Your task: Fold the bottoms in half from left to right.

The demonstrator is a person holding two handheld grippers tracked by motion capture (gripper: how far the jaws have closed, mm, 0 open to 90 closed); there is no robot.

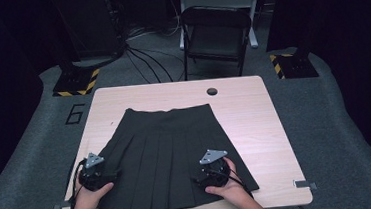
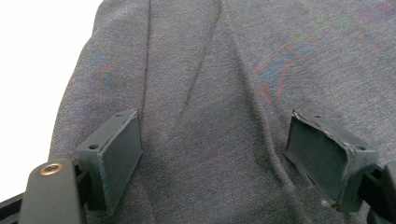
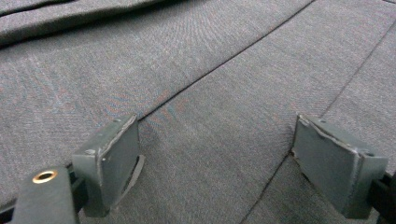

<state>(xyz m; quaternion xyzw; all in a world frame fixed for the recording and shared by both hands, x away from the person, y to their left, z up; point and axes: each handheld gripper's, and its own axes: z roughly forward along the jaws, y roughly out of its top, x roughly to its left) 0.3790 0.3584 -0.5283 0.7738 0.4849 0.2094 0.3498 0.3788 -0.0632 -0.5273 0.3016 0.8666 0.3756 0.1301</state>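
Note:
A dark pleated skirt [image 1: 162,151] lies flat on the light wooden table [image 1: 255,119], waistband at the far side, hem toward the person. My left gripper [image 1: 94,173] rests at the skirt's left hem area, held by a hand. In the left gripper view its jaws stand wide apart over the grey fabric [image 2: 210,93], my left gripper [image 2: 212,158] holding nothing. My right gripper [image 1: 211,168] sits over the skirt's right lower part. Its jaws are likewise spread over the pleats [image 3: 210,84], my right gripper [image 3: 217,163] with nothing pinched.
A round cable hole [image 1: 212,91] is in the table's far edge. A dark folding chair [image 1: 215,32] stands behind the table. Cables run over the grey floor, and yellow-black striped bases [image 1: 76,82] flank the table. Bare tabletop lies to the skirt's right.

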